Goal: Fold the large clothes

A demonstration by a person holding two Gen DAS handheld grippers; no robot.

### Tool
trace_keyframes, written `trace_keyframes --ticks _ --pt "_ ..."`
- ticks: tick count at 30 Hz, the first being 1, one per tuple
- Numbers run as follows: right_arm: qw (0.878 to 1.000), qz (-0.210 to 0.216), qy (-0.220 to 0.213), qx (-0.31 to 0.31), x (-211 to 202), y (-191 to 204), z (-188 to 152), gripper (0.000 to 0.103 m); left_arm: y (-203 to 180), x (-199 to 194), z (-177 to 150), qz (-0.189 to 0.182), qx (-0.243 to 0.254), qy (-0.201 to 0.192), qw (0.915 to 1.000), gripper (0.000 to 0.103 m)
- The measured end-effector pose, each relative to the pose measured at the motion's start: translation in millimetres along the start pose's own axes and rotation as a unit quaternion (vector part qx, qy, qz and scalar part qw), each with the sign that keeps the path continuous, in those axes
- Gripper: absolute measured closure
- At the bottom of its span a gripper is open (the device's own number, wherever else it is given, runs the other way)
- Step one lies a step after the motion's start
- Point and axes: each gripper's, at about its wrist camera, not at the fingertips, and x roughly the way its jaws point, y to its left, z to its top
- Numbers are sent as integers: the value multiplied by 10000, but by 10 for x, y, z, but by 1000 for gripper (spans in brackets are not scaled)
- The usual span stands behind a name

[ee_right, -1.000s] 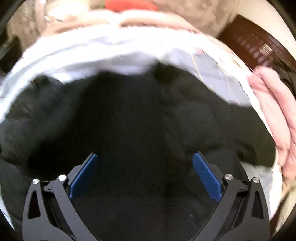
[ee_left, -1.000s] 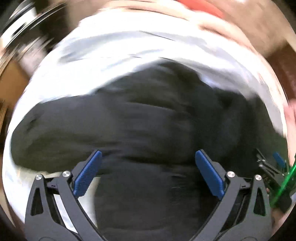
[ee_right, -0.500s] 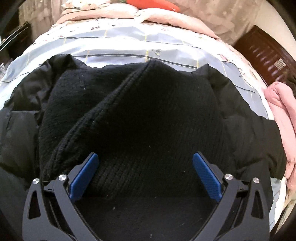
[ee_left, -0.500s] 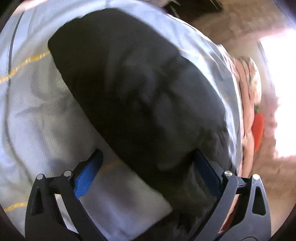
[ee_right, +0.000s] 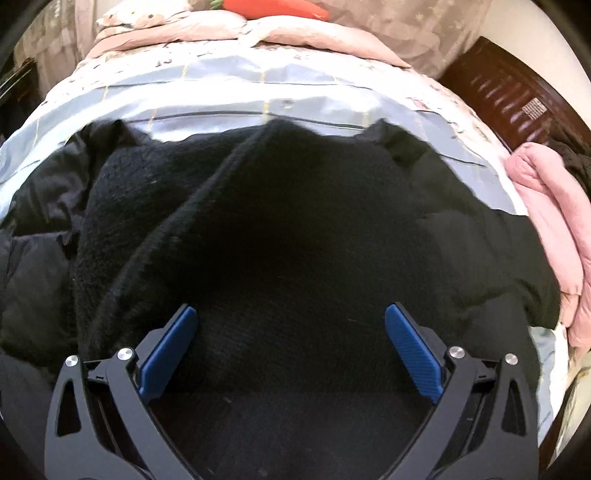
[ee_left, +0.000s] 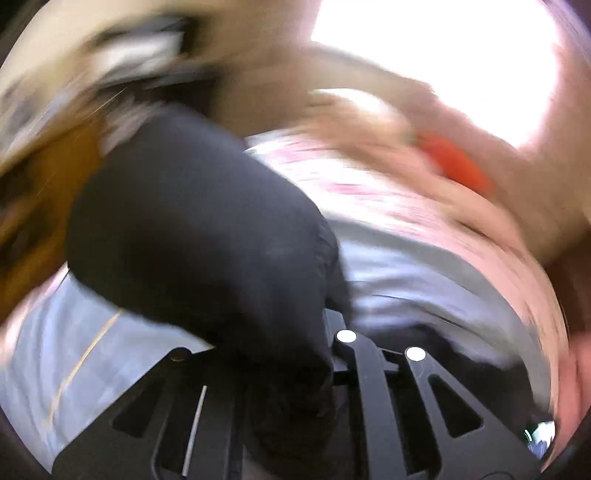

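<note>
Left wrist view is very blurry. The left gripper has just been closing, and now its two black arms sit close together, pinching a thick fold of the black coat. The dark cloth bulges up from between them and hides the blue pads. Under it lies the pale blue bedsheet with a thin yellow line. Farther back there is a smear of pink bedding and a red-orange blob (too blurry to name from here).

Right wrist view is sharp. The right gripper points down at the clothes with its blue pads far apart, and nothing is pinched between them. Right below it lies a black knit sweater, spread on top of the puffy black coat, which sticks out on both sides. Both lie on the bed, on the pale blue bedsheet. A pink garment sits bunched at the right edge of the bed. At the far end rest pink covers and a carrot toy. A dark wooden headboard stands at the upper right.
</note>
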Motion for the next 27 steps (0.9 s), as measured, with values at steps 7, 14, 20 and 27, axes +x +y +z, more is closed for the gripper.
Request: trace_keyframes --ticks 7,14,20,27 --pt "9906 96 327 1328 -240 -1314 -275 1 -2471 180 -944 -1700 2575 674 9488 86" --pt "9722 -653 364 2220 -368 -2372 -599 1 -3179 254 -2062 -2663 3875 2211 8544 2" --pt "9728 -404 -668 2181 -816 -2211 -140 1 -2595 -317 -1037 -3128 2683 1310 9017 2" --pt "9881 1000 -183 1151 -215 -758 203 1 -1591 844 -1106 -1036 1843 2083 9549 2"
